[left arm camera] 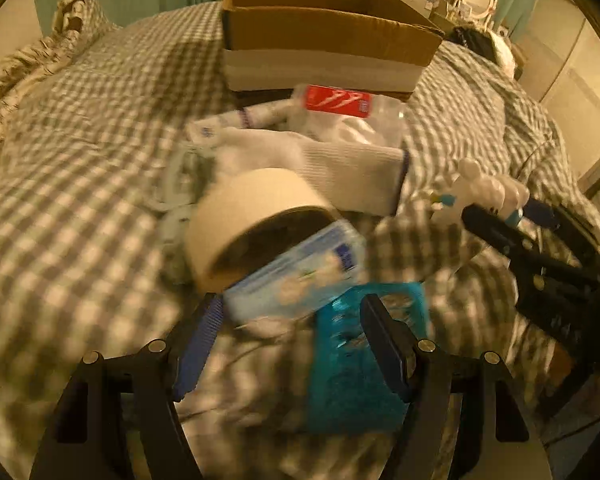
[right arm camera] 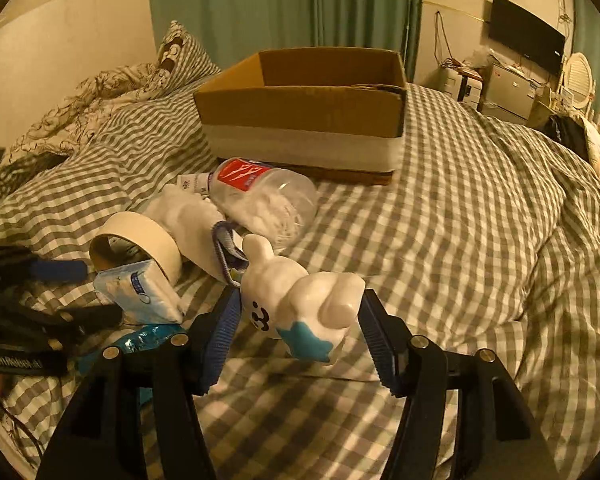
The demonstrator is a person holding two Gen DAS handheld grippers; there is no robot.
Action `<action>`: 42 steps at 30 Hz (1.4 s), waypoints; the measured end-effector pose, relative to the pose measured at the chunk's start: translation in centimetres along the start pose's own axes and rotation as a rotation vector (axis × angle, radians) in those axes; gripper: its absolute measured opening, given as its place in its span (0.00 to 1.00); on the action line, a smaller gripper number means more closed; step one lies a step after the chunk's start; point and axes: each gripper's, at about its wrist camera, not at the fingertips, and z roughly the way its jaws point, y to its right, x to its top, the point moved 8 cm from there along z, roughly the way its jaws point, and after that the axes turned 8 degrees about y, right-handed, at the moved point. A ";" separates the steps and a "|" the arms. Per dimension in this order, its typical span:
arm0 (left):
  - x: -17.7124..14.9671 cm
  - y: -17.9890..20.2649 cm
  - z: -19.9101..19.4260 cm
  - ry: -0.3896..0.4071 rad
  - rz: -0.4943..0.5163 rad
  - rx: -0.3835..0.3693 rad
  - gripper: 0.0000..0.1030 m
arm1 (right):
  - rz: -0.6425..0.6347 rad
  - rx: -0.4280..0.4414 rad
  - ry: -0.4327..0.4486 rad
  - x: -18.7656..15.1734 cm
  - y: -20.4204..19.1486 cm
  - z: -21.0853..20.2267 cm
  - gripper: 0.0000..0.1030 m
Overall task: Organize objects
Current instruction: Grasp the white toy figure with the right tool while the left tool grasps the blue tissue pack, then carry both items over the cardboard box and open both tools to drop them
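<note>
A pile of objects lies on the checked bed in front of an open cardboard box point(left arm camera: 324, 28) point(right arm camera: 304, 108). My left gripper point(left arm camera: 292, 320) is open; a light blue tissue pack point(left arm camera: 296, 276) point(right arm camera: 140, 292) sits just ahead between its fingertips, resting against a roll of tape point(left arm camera: 252, 220) point(right arm camera: 140, 240). A teal packet point(left arm camera: 360, 364) lies under the right finger. My right gripper point(right arm camera: 300, 320) point(left arm camera: 512, 224) is shut on a white and blue figurine point(right arm camera: 300, 304) point(left arm camera: 484, 192), its jaws touching both sides. A white sock point(left arm camera: 340, 168) point(right arm camera: 192, 216) and a clear bottle with a red label point(left arm camera: 340, 104) point(right arm camera: 264, 196) lie behind.
Pillows point(right arm camera: 112, 92) are heaped at the far left of the bed. A dark bag point(right arm camera: 572, 136) lies at the bed's far right edge. A cabinet and television point(right arm camera: 528, 40) stand beyond. Open checked bedding point(right arm camera: 460, 220) stretches right of the pile.
</note>
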 end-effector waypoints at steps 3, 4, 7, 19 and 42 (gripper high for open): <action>0.3 0.6 1.2 0.005 -0.022 0.020 0.72 | 0.004 -0.004 -0.001 -0.3 0.3 0.0 0.58; 0.4 0.6 1.7 0.006 -0.031 0.022 0.72 | 0.005 -0.005 -0.002 -0.3 0.3 0.0 0.58; 0.2 0.6 2.9 0.000 -0.069 0.030 0.72 | 0.005 -0.008 -0.005 -0.4 0.3 0.2 0.58; 0.8 1.6 -0.4 0.074 -0.035 -0.008 0.56 | -0.018 -0.033 0.007 0.0 0.1 -1.5 0.58; 25.6 3.6 -5.2 0.351 0.157 0.019 0.56 | -0.040 -0.029 0.250 21.8 4.3 -2.4 0.58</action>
